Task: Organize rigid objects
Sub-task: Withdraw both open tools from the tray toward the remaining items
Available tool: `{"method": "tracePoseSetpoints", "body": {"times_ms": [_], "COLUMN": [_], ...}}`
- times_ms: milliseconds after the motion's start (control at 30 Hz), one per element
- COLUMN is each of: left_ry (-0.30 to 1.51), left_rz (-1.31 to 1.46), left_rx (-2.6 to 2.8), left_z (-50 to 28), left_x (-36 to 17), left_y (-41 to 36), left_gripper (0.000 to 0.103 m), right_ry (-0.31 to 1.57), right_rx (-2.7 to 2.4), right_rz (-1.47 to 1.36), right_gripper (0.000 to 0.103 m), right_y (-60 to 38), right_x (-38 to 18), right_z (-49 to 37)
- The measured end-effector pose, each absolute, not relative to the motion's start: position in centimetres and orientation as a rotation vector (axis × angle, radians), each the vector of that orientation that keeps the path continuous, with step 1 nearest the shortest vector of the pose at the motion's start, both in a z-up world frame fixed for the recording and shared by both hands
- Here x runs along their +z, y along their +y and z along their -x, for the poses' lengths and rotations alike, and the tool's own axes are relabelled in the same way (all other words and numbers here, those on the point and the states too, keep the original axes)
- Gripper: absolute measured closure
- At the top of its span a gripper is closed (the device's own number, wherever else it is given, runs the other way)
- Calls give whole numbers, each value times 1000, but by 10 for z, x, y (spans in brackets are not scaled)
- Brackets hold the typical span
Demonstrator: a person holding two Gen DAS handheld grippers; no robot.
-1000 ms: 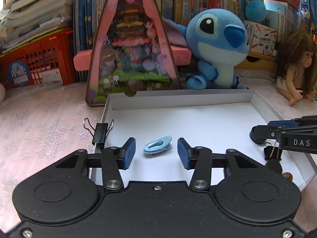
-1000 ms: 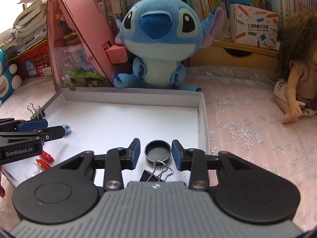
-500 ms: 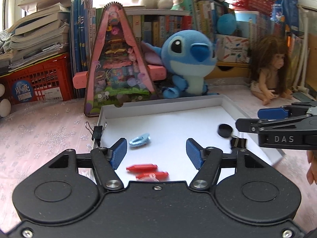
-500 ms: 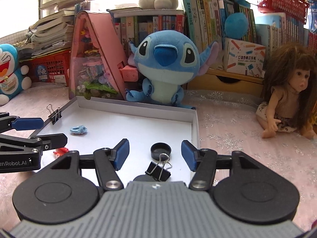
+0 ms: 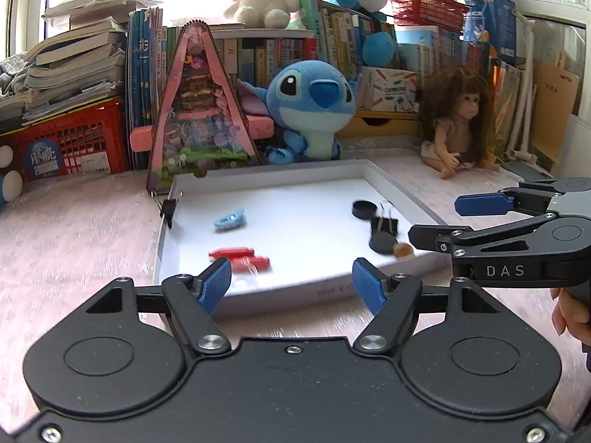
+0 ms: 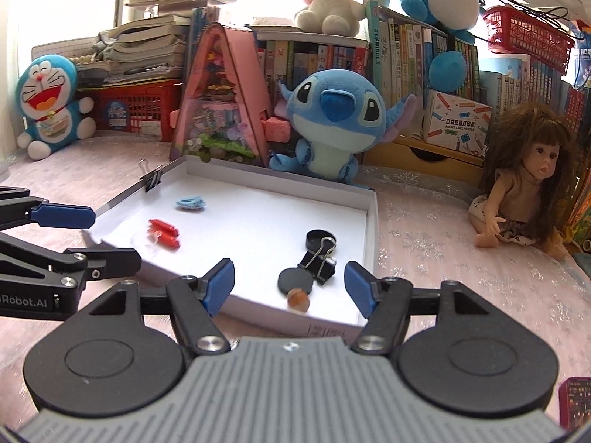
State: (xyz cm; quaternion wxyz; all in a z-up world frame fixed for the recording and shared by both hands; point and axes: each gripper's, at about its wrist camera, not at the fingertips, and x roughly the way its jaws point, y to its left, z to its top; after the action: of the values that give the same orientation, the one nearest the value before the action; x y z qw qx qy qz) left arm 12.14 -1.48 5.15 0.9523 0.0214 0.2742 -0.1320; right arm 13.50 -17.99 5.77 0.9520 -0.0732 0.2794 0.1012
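Observation:
A shallow white tray (image 5: pixel 402 193) (image 6: pixel 371 217) lies on the pink cloth. Inside it are a light blue clip (image 5: pixel 229 219) (image 6: pixel 190 203), two red clips (image 5: pixel 240 256) (image 6: pixel 164 232), a black cap (image 5: pixel 364 208) (image 6: pixel 318 238), a black binder clip (image 5: pixel 384 224) (image 6: pixel 319 265), a black disc (image 5: pixel 382 242) (image 6: pixel 295 280) and an orange marble (image 5: pixel 402 250) (image 6: pixel 297 298). Another binder clip (image 5: pixel 169 208) (image 6: pixel 152 181) grips the tray's left rim. My left gripper (image 5: pixel 291 289) and right gripper (image 6: pixel 290 289) hover at the tray's near edge, jaws opening, nothing between them.
Behind the tray stand a pink triangular toy house (image 5: pixel 199 110), a blue plush (image 5: pixel 314 110) and a doll (image 5: pixel 458 122) on the right. Red crates (image 5: pixel 66 140) and book stacks line the back. A hand (image 5: pixel 570 313) holds the right gripper.
Both grippers have drawn back from inside the tray to its near edge and their jaws have widened. The blue clip and the black cap, earlier between the fingers, now lie farther away in the tray.

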Motion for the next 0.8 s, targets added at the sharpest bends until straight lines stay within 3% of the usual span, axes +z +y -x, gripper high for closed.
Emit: {"method": "tracePoseSetpoints", "body": {"times_ms": [800], "left_ry": [587], "left_rz": [-74], "left_rx": [-327], "left_z": [-47], "left_x": [21], "left_y": [-16], "left_gripper": [31], "right_ry": [731], "right_rx": [280], "right_rz": [49], "right_gripper": [22], "right_y": [-179], "right_x": [25], "right_z": [-71]}}
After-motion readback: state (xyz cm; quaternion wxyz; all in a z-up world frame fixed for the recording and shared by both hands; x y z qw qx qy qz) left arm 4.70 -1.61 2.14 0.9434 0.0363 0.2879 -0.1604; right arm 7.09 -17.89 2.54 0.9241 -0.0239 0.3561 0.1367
